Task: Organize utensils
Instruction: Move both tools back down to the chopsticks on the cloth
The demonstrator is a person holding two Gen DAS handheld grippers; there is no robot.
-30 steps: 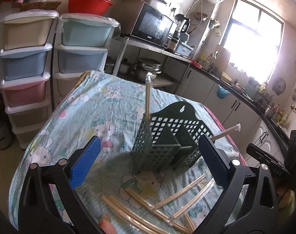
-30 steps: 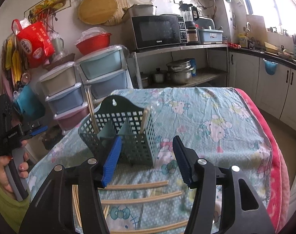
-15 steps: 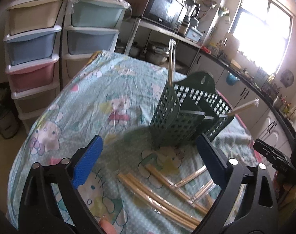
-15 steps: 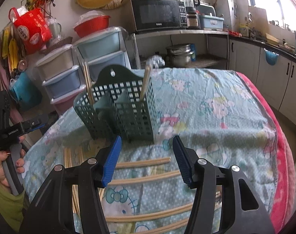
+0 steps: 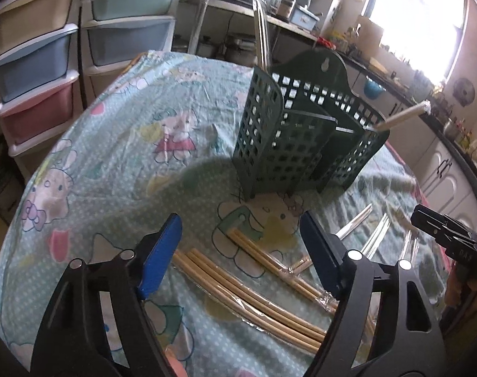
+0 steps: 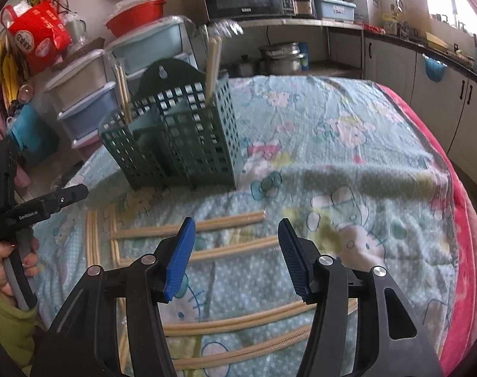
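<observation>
With wrapped chopsticks [image 5: 247, 286] lying loose on the tablecloth [image 5: 128, 144] just in front of the green caddy [image 5: 301, 132], the left gripper [image 5: 241, 251], jaws just narrowing but empty, and the half-open, empty right gripper [image 6: 235, 251] angle down, apparently to pick some up.

Beyond both sets of fingers [image 5: 163, 251] the green basket [image 5: 288, 144] blocks the way ahead. Wrapped chopsticks [image 6: 207, 253] lie scattered across the cloth-covered surface [image 6: 348, 163] below and between them. Right of the basket, the cloth is bare.
</observation>
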